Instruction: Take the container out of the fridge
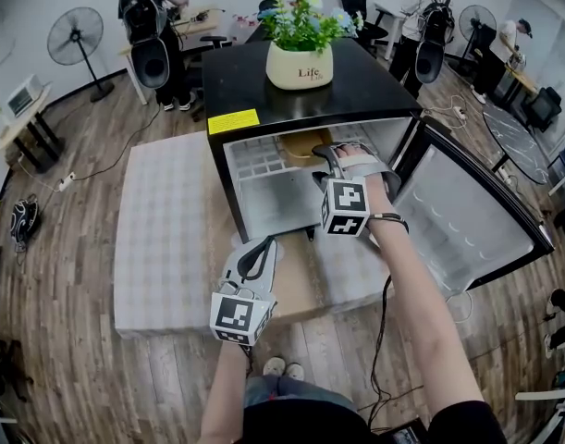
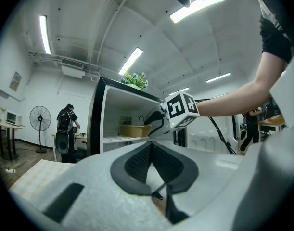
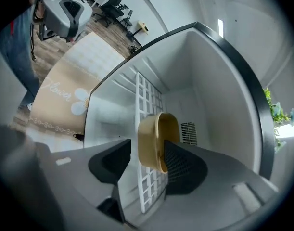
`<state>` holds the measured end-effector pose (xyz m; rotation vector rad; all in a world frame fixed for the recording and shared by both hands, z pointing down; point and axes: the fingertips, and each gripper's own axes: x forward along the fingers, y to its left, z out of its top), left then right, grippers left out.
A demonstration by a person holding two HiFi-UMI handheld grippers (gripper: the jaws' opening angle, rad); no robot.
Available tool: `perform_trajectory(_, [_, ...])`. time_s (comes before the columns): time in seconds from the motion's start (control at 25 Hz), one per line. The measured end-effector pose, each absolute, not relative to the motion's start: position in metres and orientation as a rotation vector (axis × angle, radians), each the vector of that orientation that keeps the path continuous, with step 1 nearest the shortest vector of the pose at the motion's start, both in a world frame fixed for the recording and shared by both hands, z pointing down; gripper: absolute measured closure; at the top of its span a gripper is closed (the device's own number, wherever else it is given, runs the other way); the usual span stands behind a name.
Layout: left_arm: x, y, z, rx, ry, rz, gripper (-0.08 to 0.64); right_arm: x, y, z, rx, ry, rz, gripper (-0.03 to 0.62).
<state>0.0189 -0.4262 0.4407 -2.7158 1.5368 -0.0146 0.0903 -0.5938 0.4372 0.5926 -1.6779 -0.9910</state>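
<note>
Tan container (image 3: 149, 143) sits on the wire shelf (image 3: 146, 100) inside the open fridge (image 1: 264, 192), toward the back. Right gripper (image 1: 345, 160) is reached into the fridge, jaws spread astride the container's near wall: one pad at the rim, the other clear of it. Left gripper (image 1: 254, 257) hangs low in front of the fridge, jaws pressed together, empty.

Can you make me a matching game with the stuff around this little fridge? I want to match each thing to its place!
Things:
1. tan round plastic container
2. white flower pot
3. black pedestal fan

Places:
A. on top of the black fridge
B. standing on the wooden floor
C. on the white wire shelf inside the fridge

Pairs: 1-C, 2-A, 3-B
</note>
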Motion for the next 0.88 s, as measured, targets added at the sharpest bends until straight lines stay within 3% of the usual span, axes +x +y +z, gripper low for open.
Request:
perform_trajectory(0.16, [0.018,-0.424,0.442,-2.715,1.536,-0.02,0.554,0.087,-0.601,0.442,0.547,-1.642,-0.991,0.405])
perform_trajectory(0.4, [0.014,-0.425,0.442,-2.715,1.547,-0.025,0.554,0.084,-0.606,0.436,0.528,-1.645,-0.994,0.506])
perform_trajectory(0.88, [0.021,-0.423,0.444,-2.729,1.533,-0.024,0.554,0.082,-0.585,0.435,0.494,-1.749,-0.936,0.561])
